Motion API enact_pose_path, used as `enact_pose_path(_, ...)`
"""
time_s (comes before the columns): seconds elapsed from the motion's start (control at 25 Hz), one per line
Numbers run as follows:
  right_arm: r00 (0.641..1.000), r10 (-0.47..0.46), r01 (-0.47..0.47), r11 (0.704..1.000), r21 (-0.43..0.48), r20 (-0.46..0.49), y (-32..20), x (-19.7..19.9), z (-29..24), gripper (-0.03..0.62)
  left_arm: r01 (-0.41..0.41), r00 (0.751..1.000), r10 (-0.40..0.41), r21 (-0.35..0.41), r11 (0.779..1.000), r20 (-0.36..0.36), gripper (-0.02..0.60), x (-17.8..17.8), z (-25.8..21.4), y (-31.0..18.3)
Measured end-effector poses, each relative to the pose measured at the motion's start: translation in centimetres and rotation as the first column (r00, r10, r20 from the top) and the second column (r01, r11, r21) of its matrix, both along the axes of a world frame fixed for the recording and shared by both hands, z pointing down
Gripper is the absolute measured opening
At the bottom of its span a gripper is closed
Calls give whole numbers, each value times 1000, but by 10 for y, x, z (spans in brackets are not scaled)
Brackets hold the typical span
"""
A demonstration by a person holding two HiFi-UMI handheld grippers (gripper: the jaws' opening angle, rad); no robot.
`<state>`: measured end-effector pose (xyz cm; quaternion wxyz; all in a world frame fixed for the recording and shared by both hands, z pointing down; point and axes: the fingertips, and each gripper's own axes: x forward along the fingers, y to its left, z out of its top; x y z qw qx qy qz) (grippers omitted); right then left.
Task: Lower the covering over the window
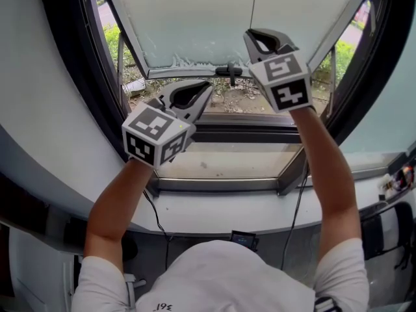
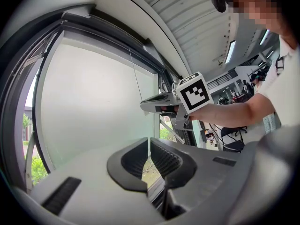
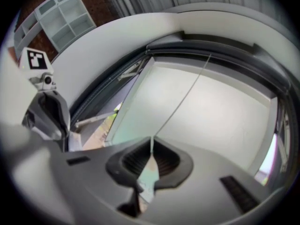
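- Progress is partial: the pale blind (image 1: 195,18) covers the upper part of the window, and its bottom rail (image 1: 188,70) hangs well above the sill (image 1: 214,168). Below the rail the glass is bare, with greenery and ground visible outside.
- Thin pull cord (image 1: 254,5) runs down the front of the blind, roughly at its middle.
- Right gripper (image 1: 265,41) is raised up to the cord. In the right gripper view its jaws are pressed together on the cord (image 3: 187,93), which runs straight down into the slit between the pads, so the grip looks made.
- Left gripper (image 1: 195,95) hangs lower and to the left, just under the rail and apart from the blind. Its jaws are pressed together with nothing between them; only a sliver of the outdoors shows through the gap.
- Remaining work, judged from this: pull the cord so the blind comes down over the exposed lower glass, likely in several strokes, until the rail nears the sill.
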<state>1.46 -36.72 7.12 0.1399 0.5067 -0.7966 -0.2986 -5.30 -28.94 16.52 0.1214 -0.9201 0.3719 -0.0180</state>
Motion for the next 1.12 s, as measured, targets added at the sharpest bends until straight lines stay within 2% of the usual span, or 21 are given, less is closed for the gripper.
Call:
enact_pose_path(0.24,990,42,-34,998,56,-132,6,-4,3,32,-4,1000,4,-2,1000,3,18,1,2,0)
enact_pose_path(0.48,981,42,-34,999,42,-190,12,-8,6,32,-9,1000,9,-4,1000,0,18,3,4,1)
enact_pose_path(0.64,962,56,-48,998,34,-268,11,-10,15,32,-13,1000,13,-10,1000,-9,18,5,5,-1)
enact_pose_path(0.8,949,77,-68,997,40,-305,10,-7,19,32,-17,1000,17,-16,1000,-6,18,8,7,-2)
enact_pose_path(1.12,903,101,-101,995,22,-418,10,-3,36,32,-16,1000,15,-21,1000,-10,18,7,11,-3)
